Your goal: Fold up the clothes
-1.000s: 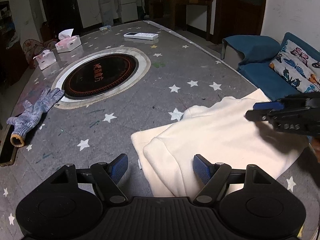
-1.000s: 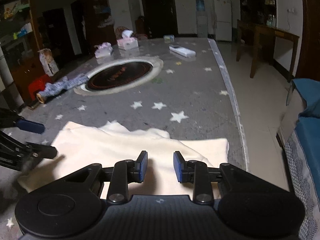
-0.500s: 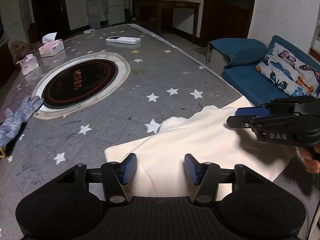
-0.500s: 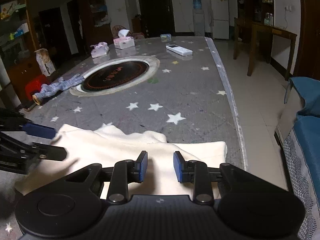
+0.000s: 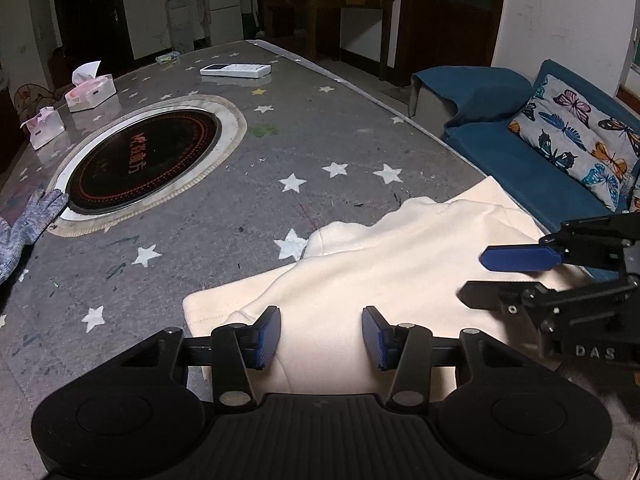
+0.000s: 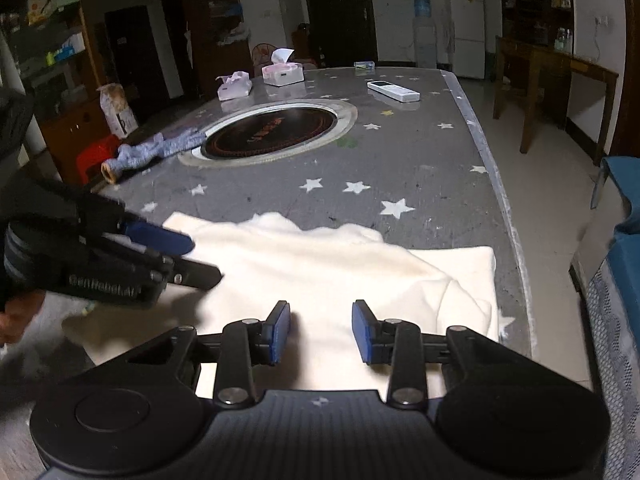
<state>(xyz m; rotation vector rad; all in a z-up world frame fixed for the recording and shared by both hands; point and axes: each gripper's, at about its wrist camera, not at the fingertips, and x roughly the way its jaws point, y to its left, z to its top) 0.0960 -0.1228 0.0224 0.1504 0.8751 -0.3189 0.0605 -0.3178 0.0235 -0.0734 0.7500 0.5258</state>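
Your left gripper (image 5: pixel 321 337) has just been narrowing, your right gripper (image 6: pixel 321 332) widening. Both hover unclenched over the folded cream fleece garment (image 5: pixel 380 276), gripping nothing.

Beyond the cream folded garment (image 5: pixel 400 280) you have bare grey star-printed tabletop (image 5: pixel 320 128) up to the round black inset cooktop (image 5: pixel 140 160).

A grey star-patterned table (image 5: pixel 360 128) is seen. On it are laid a cream garment (image 5: pixel 400 272), a grey glove (image 6: pixel 156 150), two tissue boxes (image 5: pixel 90 88), a white remote (image 5: pixel 235 70) and a round inset hotplate (image 5: pixel 140 164).
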